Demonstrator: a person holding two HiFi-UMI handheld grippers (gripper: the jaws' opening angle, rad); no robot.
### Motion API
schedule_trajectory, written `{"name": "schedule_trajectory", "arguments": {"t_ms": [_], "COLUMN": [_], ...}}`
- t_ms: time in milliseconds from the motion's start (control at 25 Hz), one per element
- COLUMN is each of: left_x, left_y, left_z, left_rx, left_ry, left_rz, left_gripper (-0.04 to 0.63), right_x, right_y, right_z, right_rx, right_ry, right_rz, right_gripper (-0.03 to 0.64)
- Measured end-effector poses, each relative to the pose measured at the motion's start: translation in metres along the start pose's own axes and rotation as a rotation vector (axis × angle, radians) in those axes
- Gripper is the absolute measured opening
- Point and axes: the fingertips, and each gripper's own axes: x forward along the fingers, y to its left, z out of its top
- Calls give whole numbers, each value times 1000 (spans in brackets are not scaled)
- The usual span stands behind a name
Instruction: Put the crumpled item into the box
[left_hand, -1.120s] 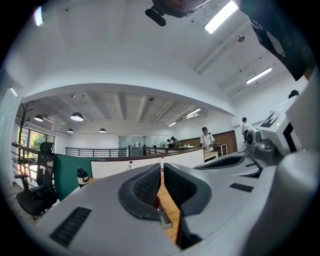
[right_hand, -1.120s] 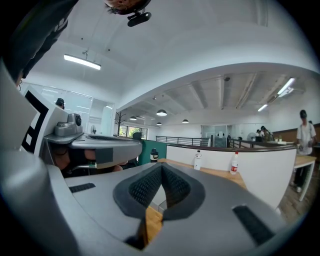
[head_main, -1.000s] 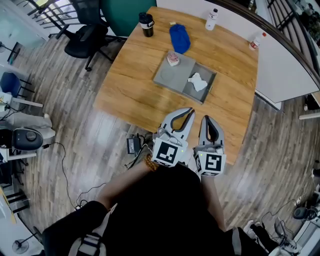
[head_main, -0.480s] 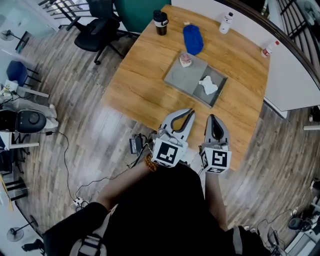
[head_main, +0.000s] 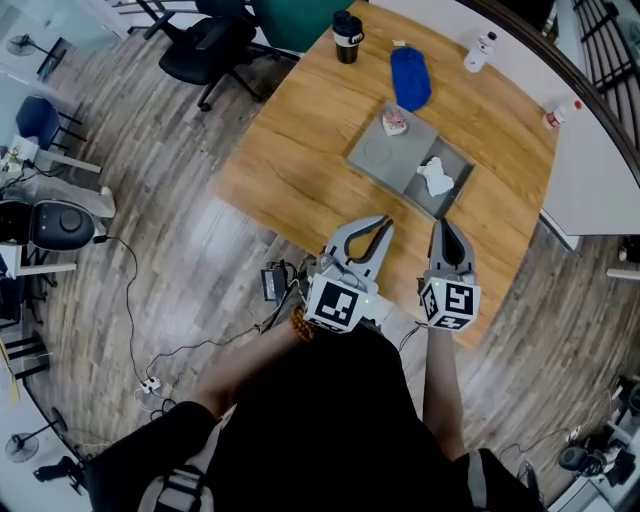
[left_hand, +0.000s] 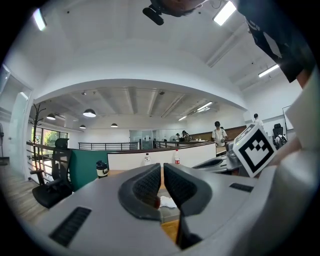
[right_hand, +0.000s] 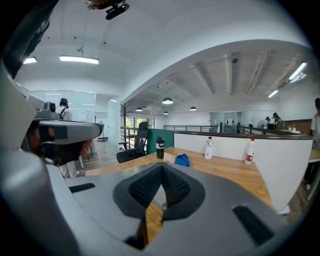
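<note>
Nearest, both claws hang over the near edge of the bench (head_main: 310, 170), well short of the box. The left claw (head_main: 385, 224) is pressed together with nothing between its pads. The right claw (head_main: 441, 226) is likewise closed and empty.

Mid-bench lies the grey box (head_main: 383, 158), flat and in 2 halves. The recessed right half holds a white crumpled wad (head_main: 436, 177) — so a crumpled item already lies in the box. On the far corner of the flat left half sits a small pinkish lump (head_main: 397, 121). Whether it is crumpled too, or belongs inside, I cannot tell. The scene fits either a job done or 1 with that lump left to go in.

Beyond the box stand a blue pouch (head_main: 411, 78), a black cup (head_main: 347, 35) and a bottle (head_main: 481, 50).

Risks, as I judge them: the box looks shallow and the bench smooth — a claw catching its rim could slide it or flick the light wad out. A closed claw would shove a wad rather than grip it.
</note>
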Motion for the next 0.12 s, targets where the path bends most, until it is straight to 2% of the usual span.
{"name": "schedule_trajectory", "arguments": {"t_ms": [120], "left_x": [-2], "left_y": [21], "left_z": [-6], "left_rx": [-3], "left_ry": [6], "left_rz": [15], "left_gripper": [37], "right_x": [26], "right_y": [-3], "right_z": [-2], "right_rx": [-34], "right_ry": [20], "right_rz": [12], "right_gripper": [-2]}}
